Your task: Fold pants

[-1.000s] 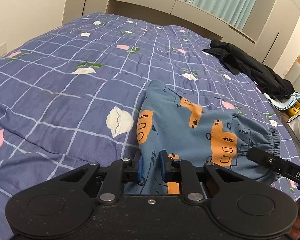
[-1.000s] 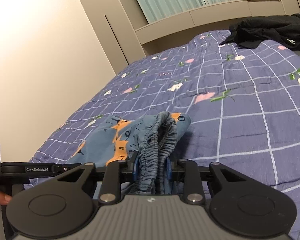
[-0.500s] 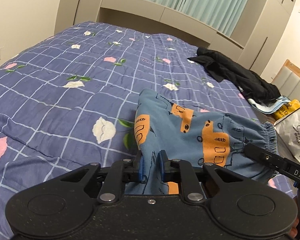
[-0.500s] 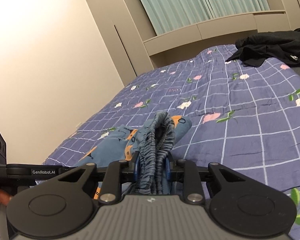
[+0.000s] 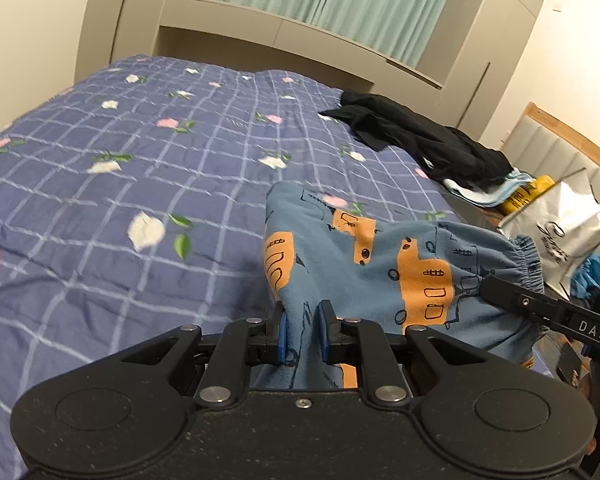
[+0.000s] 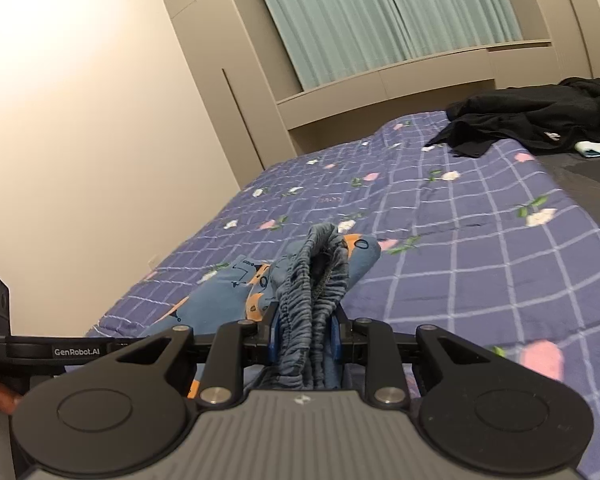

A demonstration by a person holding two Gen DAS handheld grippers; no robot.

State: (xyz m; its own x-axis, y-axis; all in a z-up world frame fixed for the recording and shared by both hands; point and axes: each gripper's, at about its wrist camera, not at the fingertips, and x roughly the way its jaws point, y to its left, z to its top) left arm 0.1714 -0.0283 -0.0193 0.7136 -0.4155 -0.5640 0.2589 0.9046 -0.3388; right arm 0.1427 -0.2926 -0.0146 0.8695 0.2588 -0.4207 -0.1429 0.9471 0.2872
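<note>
Pants (image 5: 380,264) are held above the quilt (image 5: 140,184): hem clamped in the left gripper (image 5: 302,332), waistband pinched by the right gripper (image 6: 304,334). Bare quilt is seen beyond; black clothes (image 5: 420,140) are heaped at its far edge.

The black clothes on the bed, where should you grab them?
Take the black clothes by the loose flat edge nearest the blue pants, coming low over the quilt. That edge lies thin and spread; the far side is heaped.
</note>
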